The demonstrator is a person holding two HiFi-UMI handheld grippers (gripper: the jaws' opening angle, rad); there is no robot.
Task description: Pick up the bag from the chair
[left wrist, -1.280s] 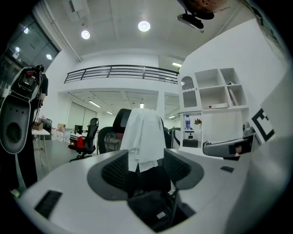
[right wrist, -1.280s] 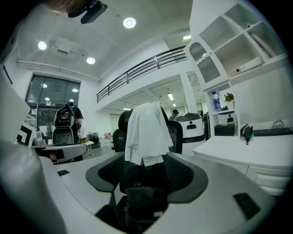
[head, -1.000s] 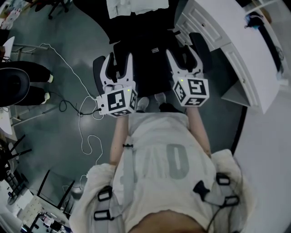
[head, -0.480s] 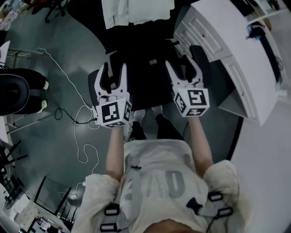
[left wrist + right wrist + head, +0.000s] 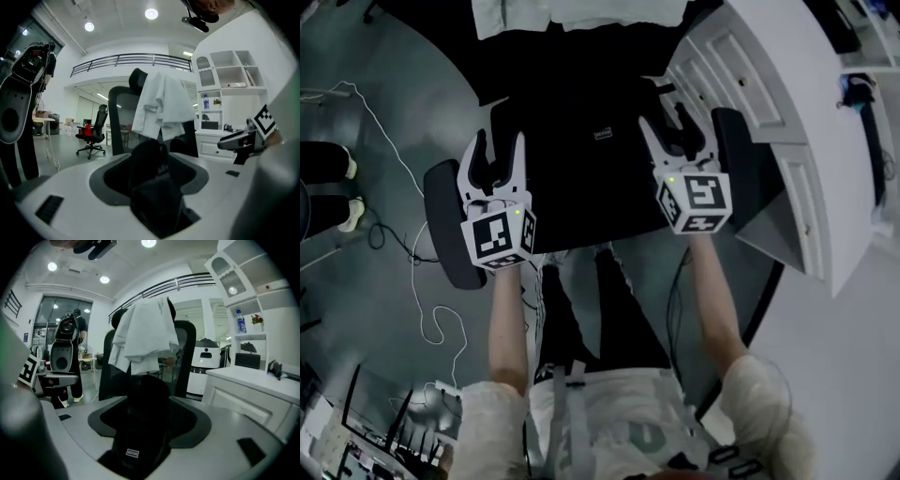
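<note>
A: Grippers, count?
B: Two. Left gripper [image 5: 499,155] has its jaws spread with nothing held, over the seat's left side. Right gripper [image 5: 675,141] is the same, spread and empty, near the right armrest [image 5: 736,159].
A: Bag?
B: One black bag [image 5: 600,141], on the seat of the one chair [image 5: 445,225], between both grippers.
A: Rest?
B: One white garment [image 5: 581,11] on the far backrest, and one white cabinet [image 5: 787,103] at right.

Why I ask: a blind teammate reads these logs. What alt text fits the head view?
Seen from above, a person's two arms hold the left claw and right claw, both open, above a black office chair with a black bag on its seat. A white garment drapes the chair's back, and a white cabinet stands at right.
</note>
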